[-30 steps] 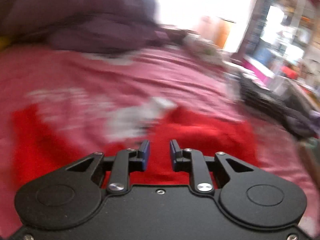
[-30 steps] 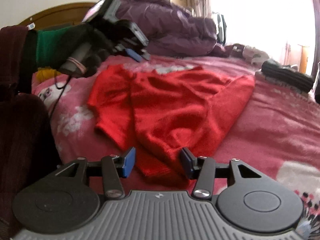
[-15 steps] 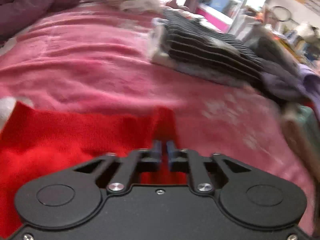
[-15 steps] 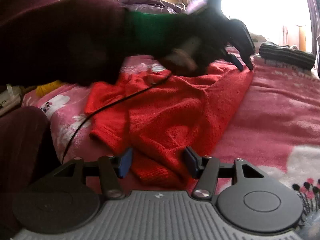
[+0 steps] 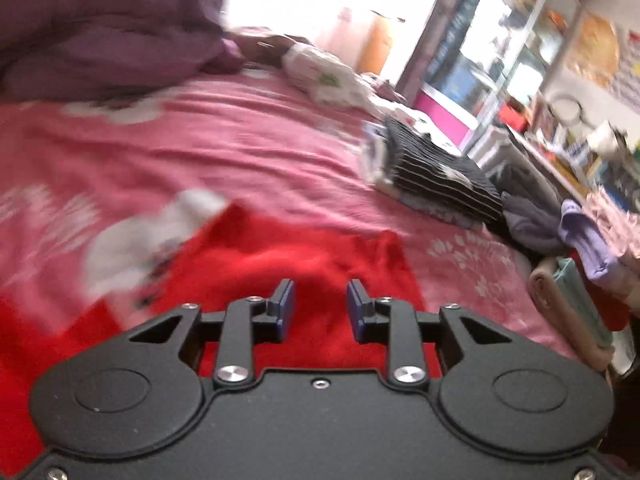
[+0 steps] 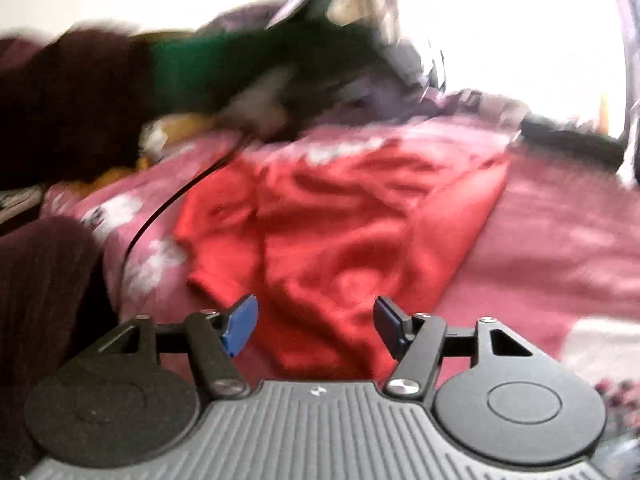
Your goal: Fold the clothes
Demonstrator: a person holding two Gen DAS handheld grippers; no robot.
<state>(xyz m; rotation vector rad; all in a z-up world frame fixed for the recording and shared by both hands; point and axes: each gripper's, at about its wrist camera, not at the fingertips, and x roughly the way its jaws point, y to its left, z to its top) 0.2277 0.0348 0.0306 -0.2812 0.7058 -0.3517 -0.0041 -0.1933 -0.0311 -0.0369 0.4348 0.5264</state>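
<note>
Red garment (image 6: 340, 236) beneath right gripper (image 6: 316, 322).

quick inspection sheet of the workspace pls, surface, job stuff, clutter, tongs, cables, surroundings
surface: bed under a pink floral blanket
job's things: red sweater spread rumpled on the blanket, unfolded
clutter: folded black striped garment, purple duvet, lilac and grey clothes at the bed edge
tongs: left tongs open above the sweater, empty; right tongs open wide, empty
cables: black cable hanging from the blurred left arm
surroundings: shelving, bright window
</note>
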